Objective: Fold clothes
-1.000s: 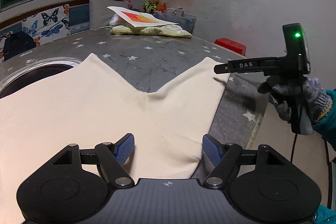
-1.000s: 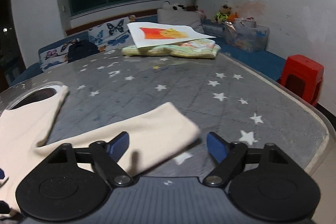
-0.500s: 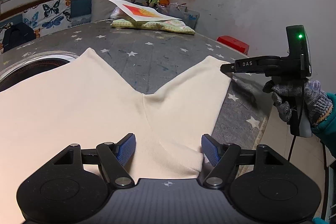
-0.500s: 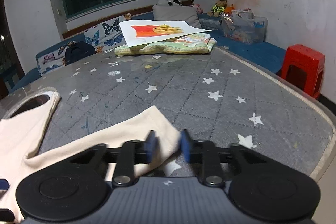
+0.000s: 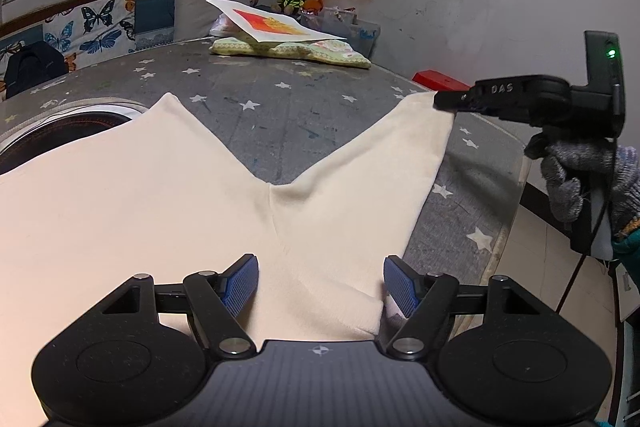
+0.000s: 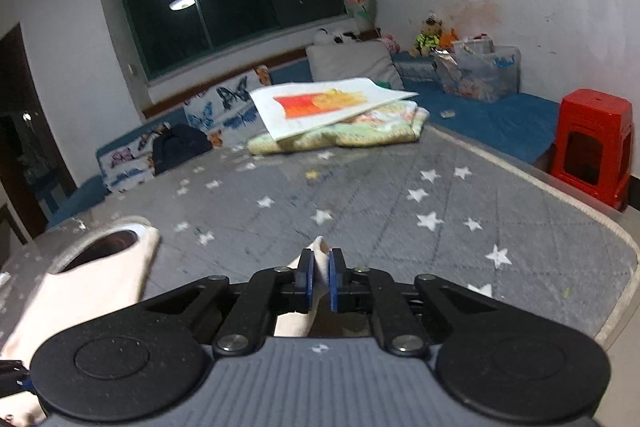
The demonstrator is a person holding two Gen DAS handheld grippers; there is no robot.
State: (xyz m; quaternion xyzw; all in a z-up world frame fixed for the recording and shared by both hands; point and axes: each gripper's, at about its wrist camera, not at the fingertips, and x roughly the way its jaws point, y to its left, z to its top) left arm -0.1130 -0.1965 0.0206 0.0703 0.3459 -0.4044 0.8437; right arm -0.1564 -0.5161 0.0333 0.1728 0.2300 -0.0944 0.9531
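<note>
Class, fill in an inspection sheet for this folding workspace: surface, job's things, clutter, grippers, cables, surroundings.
Surface: grey star-patterned table.
Job's things: cream garment spread flat, one sleeve end pinched.
Clutter: folded patterned cloth with a printed sheet on top, at the far edge.
Grippers: left gripper open over the sleeve; right gripper shut on the sleeve end.
Cables: black cable below the right gripper.
Surroundings: red stool, dark window.
</note>
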